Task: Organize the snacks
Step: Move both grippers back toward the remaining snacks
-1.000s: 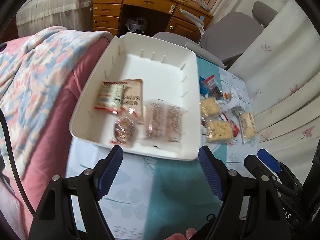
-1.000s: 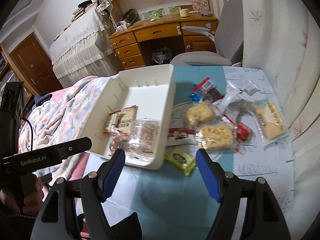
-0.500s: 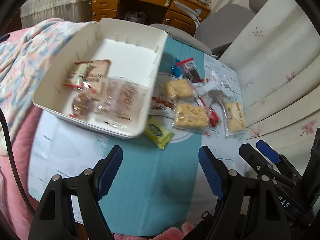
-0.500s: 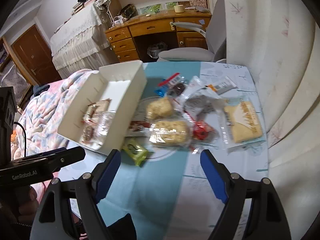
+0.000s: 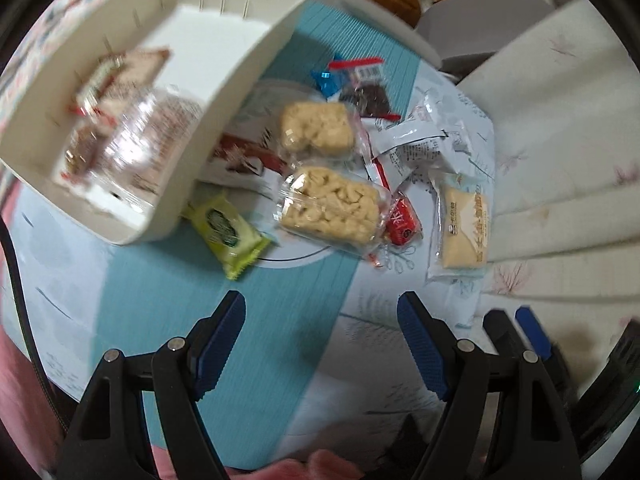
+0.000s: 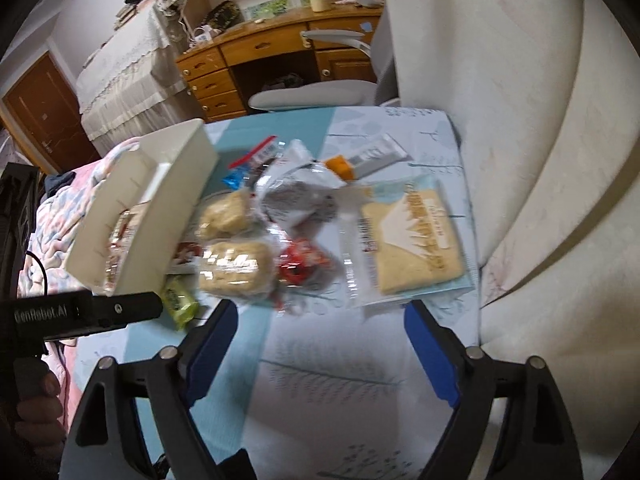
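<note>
Swinging rightward since a moment ago, both views now centre on the loose snacks beside the white tray (image 5: 256, 76). Left gripper (image 5: 320, 336) and right gripper (image 6: 320, 340) hover wide open, empty. A green packet (image 5: 226, 232) touches the tray's corner; two rice cakes (image 5: 330, 208) lie beyond, a cracker pack (image 6: 416, 236) ahead of the right gripper.

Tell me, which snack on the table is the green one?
The small green packet, lying right beside the near corner of the white bin. The other loose snacks are beige, red, blue or clear; only this wrapper is lime green.
</note>
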